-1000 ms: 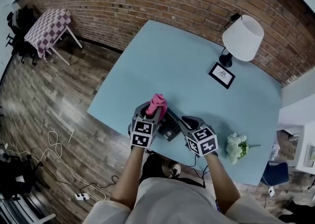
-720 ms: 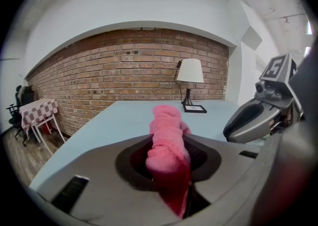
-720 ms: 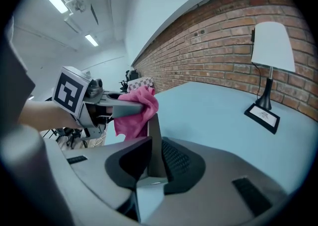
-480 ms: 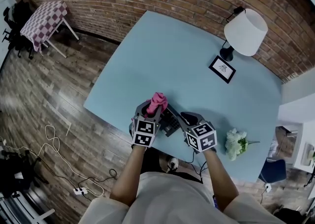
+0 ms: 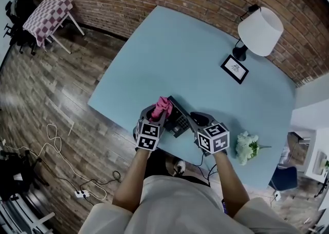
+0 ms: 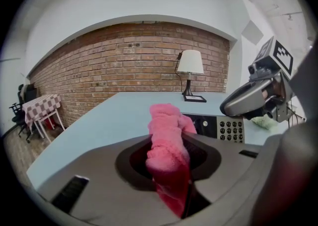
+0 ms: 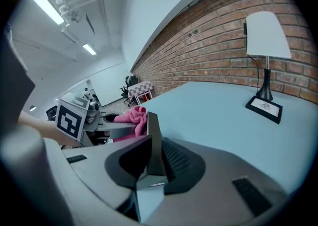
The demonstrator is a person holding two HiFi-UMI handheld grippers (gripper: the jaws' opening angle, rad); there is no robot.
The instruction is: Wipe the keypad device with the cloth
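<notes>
My left gripper (image 5: 157,119) is shut on a bunched pink cloth (image 5: 163,107), which sticks up between its jaws (image 6: 168,145). The cloth rests against the left end of the black keypad device (image 5: 178,117) near the table's front edge. My right gripper (image 5: 198,123) is shut on the device's right side. In the right gripper view the device (image 7: 155,143) stands edge-on between the jaws, with the cloth (image 7: 131,118) just beyond it. In the left gripper view the round buttons of the keypad device (image 6: 229,129) show to the cloth's right, under the right gripper (image 6: 256,97).
The light blue table (image 5: 180,53) carries a white-shaded lamp (image 5: 260,30) and a small framed picture (image 5: 234,69) at the back right. White flowers (image 5: 247,147) lie right of my right gripper. A checkered side table (image 5: 49,14) and floor cables (image 5: 55,144) are off left.
The keypad device has swung slightly, so its far end reaches further up the table. Both grippers keep their holds and stay near the front edge.
</notes>
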